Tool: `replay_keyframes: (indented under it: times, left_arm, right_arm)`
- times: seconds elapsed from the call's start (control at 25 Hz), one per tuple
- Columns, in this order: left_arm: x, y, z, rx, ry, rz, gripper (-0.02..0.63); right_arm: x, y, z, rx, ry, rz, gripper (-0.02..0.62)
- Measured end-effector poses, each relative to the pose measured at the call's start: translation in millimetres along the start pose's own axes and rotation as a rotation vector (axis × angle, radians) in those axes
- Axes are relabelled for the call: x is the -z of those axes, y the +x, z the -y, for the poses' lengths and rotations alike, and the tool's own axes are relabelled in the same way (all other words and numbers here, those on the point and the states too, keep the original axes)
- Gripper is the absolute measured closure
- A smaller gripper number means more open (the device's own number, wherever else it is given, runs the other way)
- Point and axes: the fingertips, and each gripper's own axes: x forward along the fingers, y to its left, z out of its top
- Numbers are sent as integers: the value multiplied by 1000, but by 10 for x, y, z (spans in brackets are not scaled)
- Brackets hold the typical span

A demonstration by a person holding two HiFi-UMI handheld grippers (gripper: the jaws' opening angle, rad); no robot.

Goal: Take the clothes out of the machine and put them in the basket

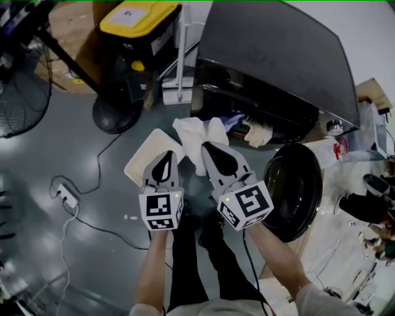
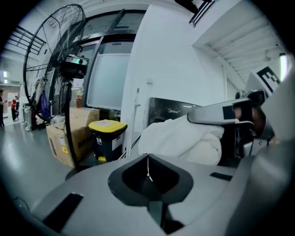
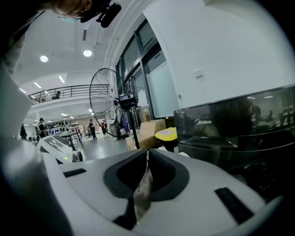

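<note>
One white garment (image 1: 196, 134) hung just in front of the machine (image 1: 271, 55), pinched in the closed right gripper (image 1: 207, 148), while the left gripper (image 1: 168, 155) was shut and empty; next, it probably needed lowering into the basket (image 1: 143, 159) near the machine and releasing.

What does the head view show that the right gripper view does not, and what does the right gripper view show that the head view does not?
Only the head view: the basket on the floor, the open round door, a power strip and the person's legs.
Only the right gripper view: ceiling lights and people far off in the hall.
Both: the machine, the yellow-lidded bin, the fan, and the right gripper shut on a white cloth.
</note>
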Motion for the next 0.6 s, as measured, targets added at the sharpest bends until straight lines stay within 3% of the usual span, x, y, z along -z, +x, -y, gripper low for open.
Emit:
replay_keyframes:
  times: [0.6]
  left_arm:
    - [221, -958, -1297, -290, -95, 33, 586]
  right_arm:
    - [-163, 736, -1533, -324, 15, 13, 560]
